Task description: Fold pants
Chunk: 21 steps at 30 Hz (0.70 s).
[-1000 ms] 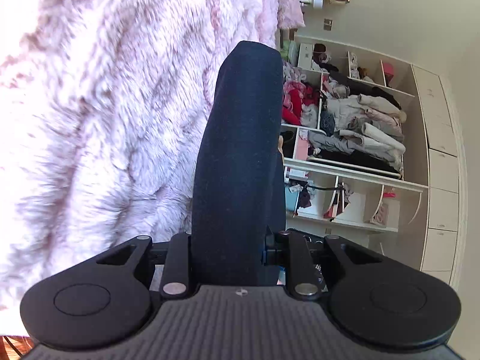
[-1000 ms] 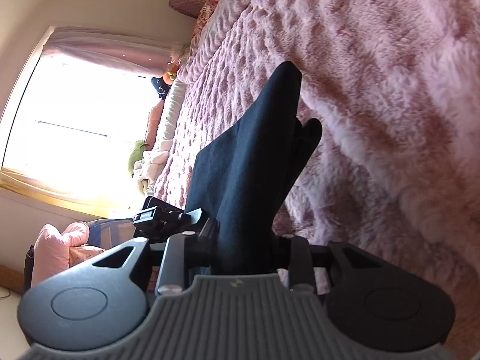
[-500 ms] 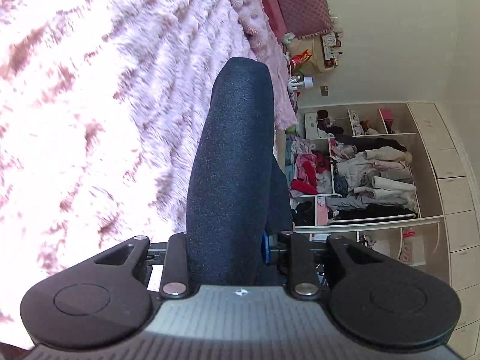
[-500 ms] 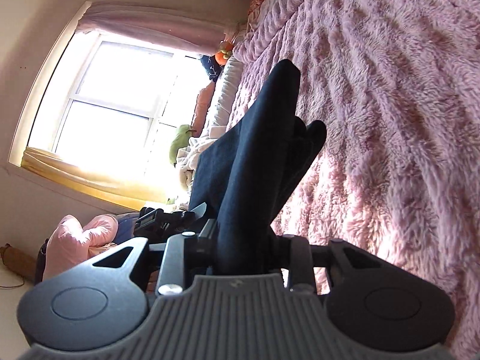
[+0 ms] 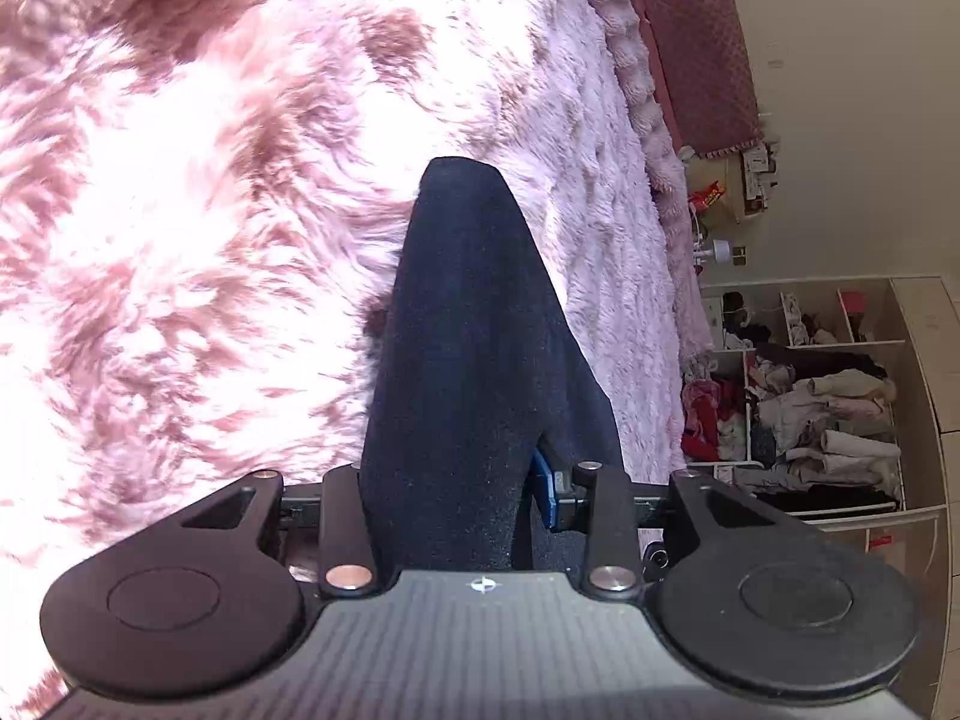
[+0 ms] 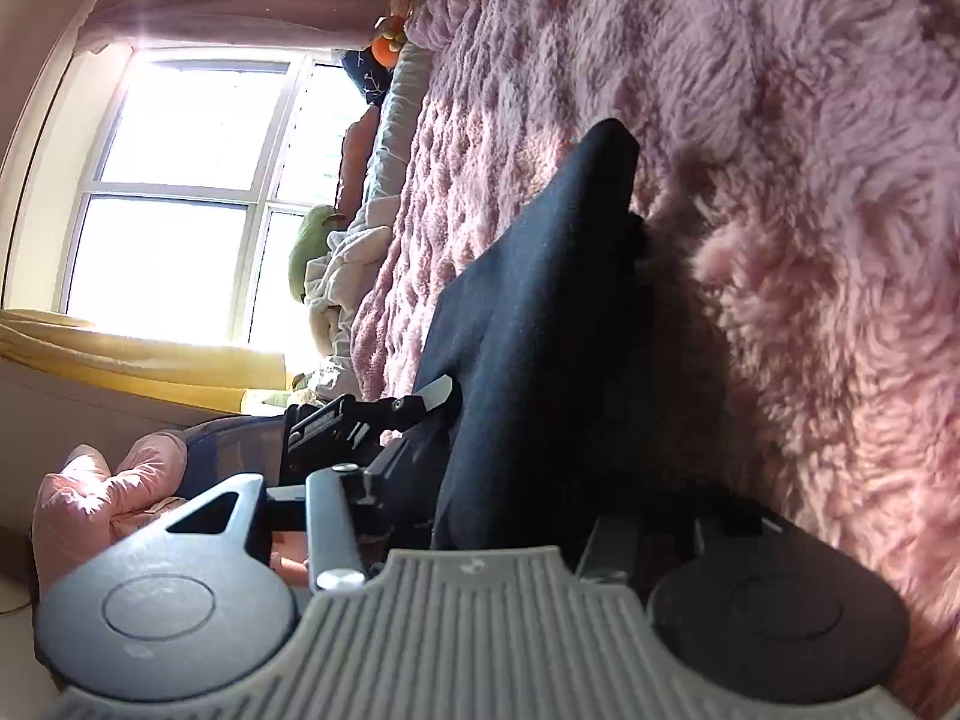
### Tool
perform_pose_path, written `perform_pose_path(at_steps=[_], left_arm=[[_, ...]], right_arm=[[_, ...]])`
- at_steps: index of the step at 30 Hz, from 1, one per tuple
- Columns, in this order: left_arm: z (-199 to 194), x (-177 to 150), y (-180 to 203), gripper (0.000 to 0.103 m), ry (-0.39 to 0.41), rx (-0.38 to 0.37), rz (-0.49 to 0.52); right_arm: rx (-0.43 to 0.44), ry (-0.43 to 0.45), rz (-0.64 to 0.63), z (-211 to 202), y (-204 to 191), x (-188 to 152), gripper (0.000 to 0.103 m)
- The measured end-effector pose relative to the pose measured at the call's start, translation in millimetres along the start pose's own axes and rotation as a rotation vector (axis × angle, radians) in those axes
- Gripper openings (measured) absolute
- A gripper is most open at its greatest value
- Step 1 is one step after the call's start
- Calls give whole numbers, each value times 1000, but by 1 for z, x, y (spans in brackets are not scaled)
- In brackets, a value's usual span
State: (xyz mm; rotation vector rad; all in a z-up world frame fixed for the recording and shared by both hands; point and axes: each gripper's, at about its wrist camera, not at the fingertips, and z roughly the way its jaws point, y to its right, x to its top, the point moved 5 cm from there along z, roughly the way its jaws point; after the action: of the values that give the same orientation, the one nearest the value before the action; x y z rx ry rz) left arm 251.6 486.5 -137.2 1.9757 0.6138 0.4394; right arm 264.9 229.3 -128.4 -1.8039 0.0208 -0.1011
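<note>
The dark navy pants (image 5: pixel 462 360) are clamped in my left gripper (image 5: pixel 474 192); the cloth wraps the fingers and hides them. Its tip is close to the fluffy pink bed cover (image 5: pixel 210 210). My right gripper (image 6: pixel 606 144) is also shut on the pants (image 6: pixel 540 330), whose cloth drapes over its fingers, with the tip close to the pink cover (image 6: pixel 810 180). The other gripper (image 6: pixel 360 420) shows to the left in the right wrist view.
A dark red headboard (image 5: pixel 690 30) lies past the bed. Open shelves stuffed with clothes (image 5: pixel 810 408) stand at the right. A bright window (image 6: pixel 180 180), soft toys (image 6: pixel 312 246) and a pink cushion (image 6: pixel 102 498) are beside the bed.
Both grippers have swung down toward the bed with the pants. The pink cover now fills more of both views, and the cloth tips are nearer to it.
</note>
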Motion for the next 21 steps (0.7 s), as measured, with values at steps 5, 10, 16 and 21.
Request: perform_pose_path(at_steps=[5, 10, 16, 21], left_arm=[[-8, -7, -34, 45, 63, -240, -23], [-31, -10, -40, 49, 86, -189, -38], [-87, -10, -29, 58, 178, 102, -31], [-121, -32, 31, 64, 374, 400, 238]], right_arm=[[185, -50, 183, -11, 32, 3, 62], [122, -92, 288, -34, 42, 11, 62], [-99, -68, 122, -74, 19, 6, 62], [-415, 91, -355, -89, -31, -17, 43]])
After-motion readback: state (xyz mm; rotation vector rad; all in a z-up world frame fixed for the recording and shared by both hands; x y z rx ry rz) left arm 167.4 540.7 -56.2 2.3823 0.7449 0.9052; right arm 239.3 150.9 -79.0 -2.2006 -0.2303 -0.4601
